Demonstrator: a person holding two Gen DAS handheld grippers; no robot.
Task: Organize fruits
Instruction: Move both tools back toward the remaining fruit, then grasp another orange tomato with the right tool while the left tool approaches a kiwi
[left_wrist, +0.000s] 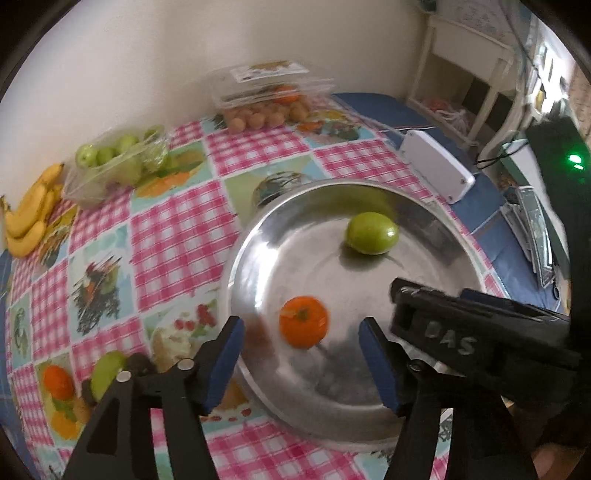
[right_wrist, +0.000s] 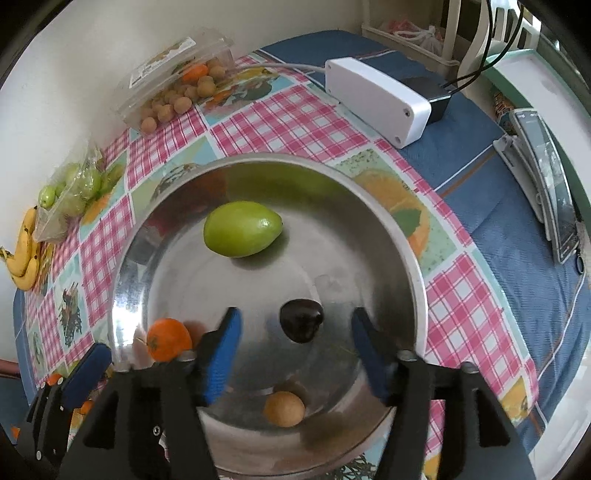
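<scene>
A round, shiny steel tray (right_wrist: 406, 236) sits on the bench's checked pink cloth (right_wrist: 288, 110), holding four fruits: one smooth green mango (right_wrist: 242, 229), one orange tangerine (right_wrist: 168, 339), one dark glossy plum (right_wrist: 301, 320), one small tan round fruit (right_wrist: 284, 408); the right tool (right_wrist: 293, 334) hovers with blue-padded fingers apart around the plum, not touching; the left tool (left_wrist: 301, 345) is likewise spread, straddling the tangerine; bananas (left_wrist: 27, 218) and two clear plastic boxes of fruit line the wall.
</scene>
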